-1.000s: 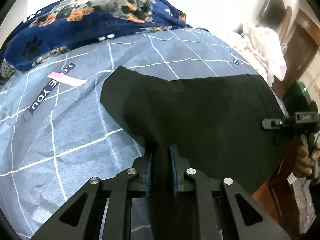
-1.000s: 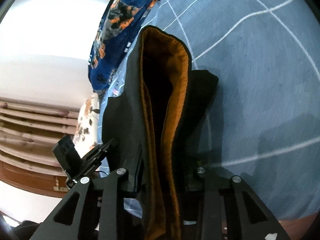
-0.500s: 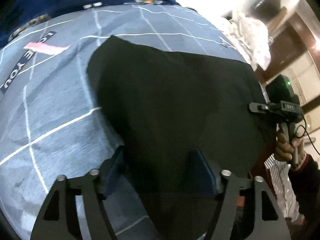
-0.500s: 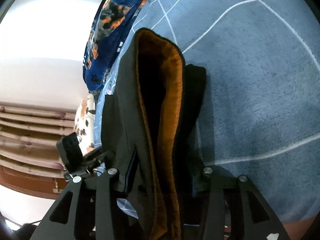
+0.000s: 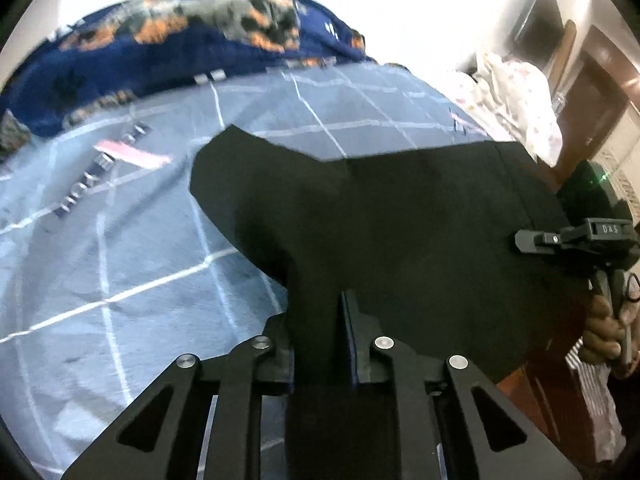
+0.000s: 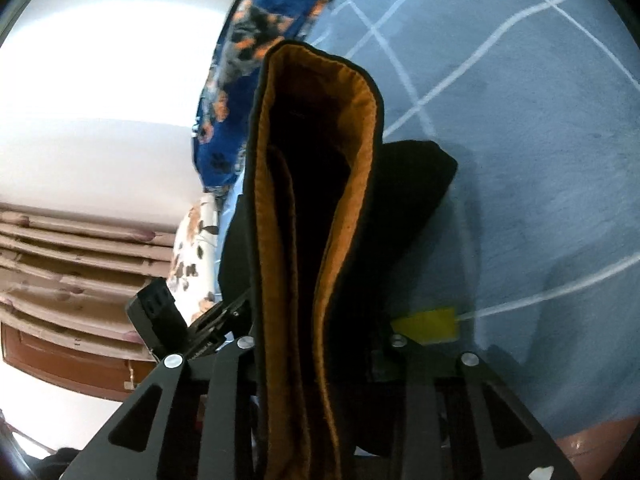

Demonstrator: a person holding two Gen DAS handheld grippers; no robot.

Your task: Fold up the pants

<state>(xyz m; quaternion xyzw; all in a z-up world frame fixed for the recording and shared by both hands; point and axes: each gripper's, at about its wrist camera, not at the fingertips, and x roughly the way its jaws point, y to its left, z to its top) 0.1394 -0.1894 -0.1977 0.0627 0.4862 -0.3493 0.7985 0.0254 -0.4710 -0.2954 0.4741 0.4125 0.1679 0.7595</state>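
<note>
The black pants [image 5: 400, 216] lie spread over a blue bedsheet with white grid lines [image 5: 120, 272]. My left gripper [image 5: 320, 320] is shut on a fold of the black cloth at its near edge. In the right wrist view my right gripper [image 6: 320, 344] is shut on the pants' waistband [image 6: 312, 200], whose orange lining faces the camera and stands up off the bed. The right gripper [image 5: 576, 240] also shows in the left wrist view at the pants' far right edge. The left gripper [image 6: 188, 328] shows in the right wrist view.
A dark blue blanket with dog prints [image 5: 180, 48] lies along the far side of the bed. A white floral cloth [image 5: 516, 92] sits at the right. Wooden furniture [image 6: 60, 280] stands beyond the bed. A yellow tag [image 6: 428, 324] lies by the right gripper.
My left gripper's fingers stood apart over the cloth half a second ago and are now shut on it again. The right gripper still holds the waistband, lifted slightly.
</note>
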